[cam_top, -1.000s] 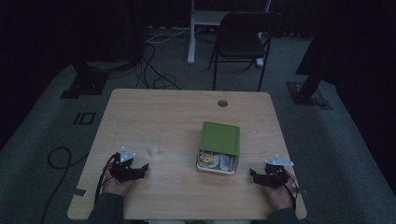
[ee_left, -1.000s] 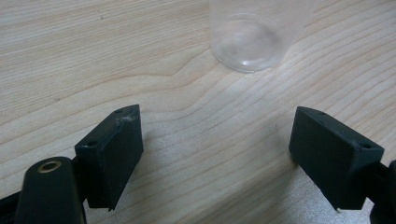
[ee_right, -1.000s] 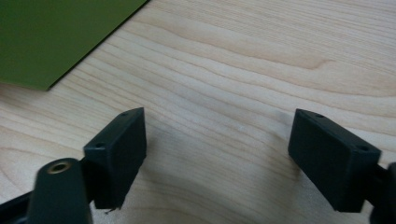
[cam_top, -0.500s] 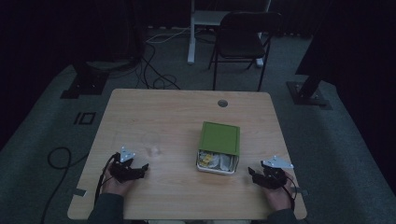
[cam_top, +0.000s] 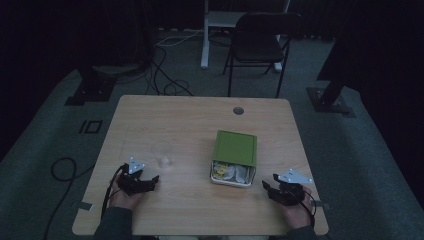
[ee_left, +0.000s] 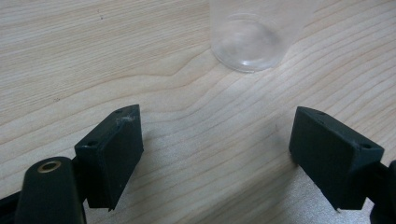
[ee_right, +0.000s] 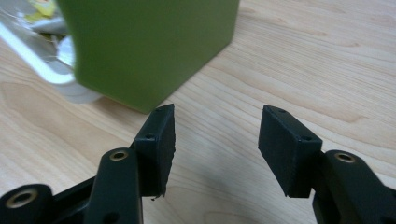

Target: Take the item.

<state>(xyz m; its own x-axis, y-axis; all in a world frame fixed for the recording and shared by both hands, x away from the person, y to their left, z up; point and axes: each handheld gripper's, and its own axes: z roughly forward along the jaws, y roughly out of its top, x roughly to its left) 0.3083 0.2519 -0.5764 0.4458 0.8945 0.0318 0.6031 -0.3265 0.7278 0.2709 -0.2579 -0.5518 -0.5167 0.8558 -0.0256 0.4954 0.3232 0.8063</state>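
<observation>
A: The green box (cam_top: 235,150) sat a little right of the table's (cam_top: 165,115) middle, on its side, with its open mouth toward the person and pale packets (cam_top: 231,172) showing inside. Nothing had been drawn out of it at that point.

B: And the right gripper (cam_top: 274,186)?

A: Just right of the box's open end, low over the wood and not touching it. In the right gripper view its jaws had just been closing and stood roughly half apart, with only bare tabletop between them and the box's green wall (ee_right: 144,46) just ahead and to one side.

B: So no grip on that side. What of the left gripper (cam_top: 148,181)?

A: Well to the left of the box, near the table's front edge. Its jaws stood wide apart and held nothing. The clear plastic cup (ee_left: 254,35) stood upright just ahead of them, and in the high view that cup (cam_top: 163,161) was between the left gripper and the box.

B: How far along did that put things?

A: At the very start, by the look of it. Box untouched, cup untouched, both tools empty. Reaching, gripping and whatever was to pass between box and cup were all left to do.
</observation>
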